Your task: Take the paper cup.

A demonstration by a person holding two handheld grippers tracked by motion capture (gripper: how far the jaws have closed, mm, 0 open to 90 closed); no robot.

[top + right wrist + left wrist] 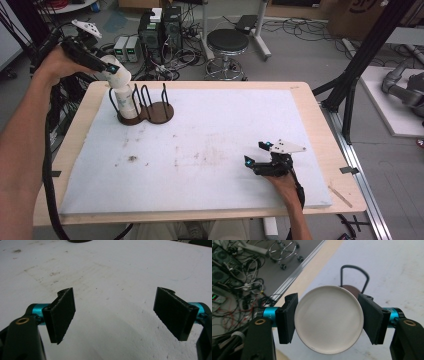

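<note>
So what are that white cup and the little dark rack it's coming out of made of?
The white cup held by the left gripper looks like glazed ceramic or smooth plastic: an even, softly shiny surface with a crisp rim; I can't tell which. The rack seems to have a brown wooden base, matte and round-lobed, with thin black hoops, probably painted metal wire, rising from it.

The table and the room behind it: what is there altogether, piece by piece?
Cup: at least two, white, top one gripped above the stack in the rack.
Rack: one, dark brown base with black wire loops, far left of the mat.
Mat: one, white, stained, covering the table.
Table: one, pale wood.
Stool: one, black seat, on the floor behind.
Computers: two, black, among cables.
Left gripper: black, shut on the cup.
Right gripper: black, open, near right of the mat.
</note>
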